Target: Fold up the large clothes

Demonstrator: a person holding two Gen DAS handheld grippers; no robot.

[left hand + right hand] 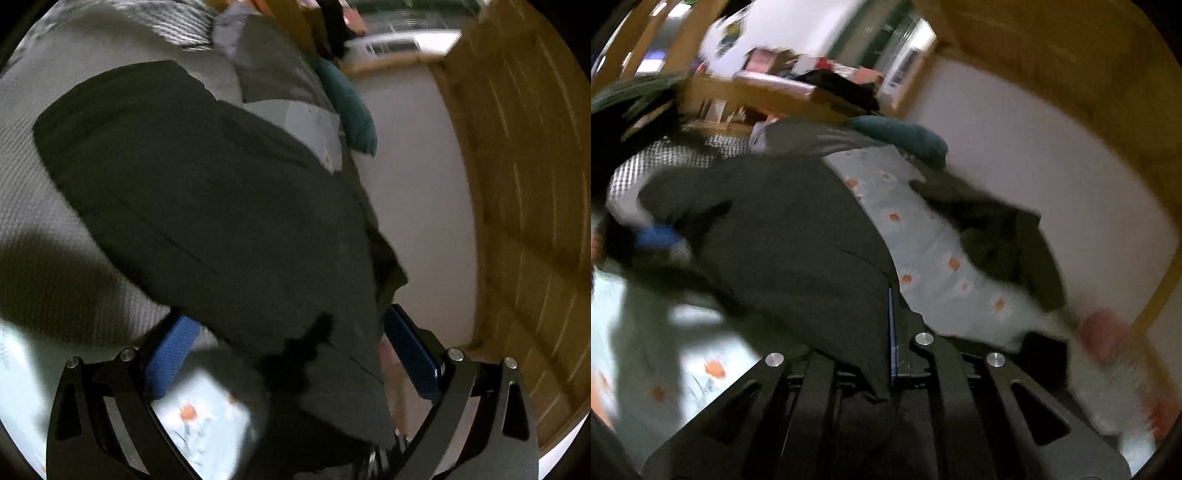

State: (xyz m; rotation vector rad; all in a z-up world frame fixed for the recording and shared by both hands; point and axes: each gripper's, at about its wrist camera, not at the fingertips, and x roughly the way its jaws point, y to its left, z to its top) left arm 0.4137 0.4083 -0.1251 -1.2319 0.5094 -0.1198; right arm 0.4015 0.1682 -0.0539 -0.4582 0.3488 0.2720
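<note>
In the left wrist view the dark garment (207, 206) is filling the centre of the frame, lying over a grey textured blanket (44, 192) that is showing at the left edge. The left gripper (288, 354) is standing with its jaws wide apart, its blue pads (173, 354) on either side of the garment's lower edge without pressing it. A teal cushion (351, 110) is sitting at upper centre against a white wall (417, 184). The right wrist view is showing what the other hides: the right gripper (892, 332) is pinching the same garment (783, 236) with its jaws together, the cloth draping over its fingers at bottom centre. Only here is the flowered bedsheet (934, 258) running diagonally across the middle, with a second dark heap of clothing (1004, 236) lying on it at the right. The picture is blurring heavily.
</note>
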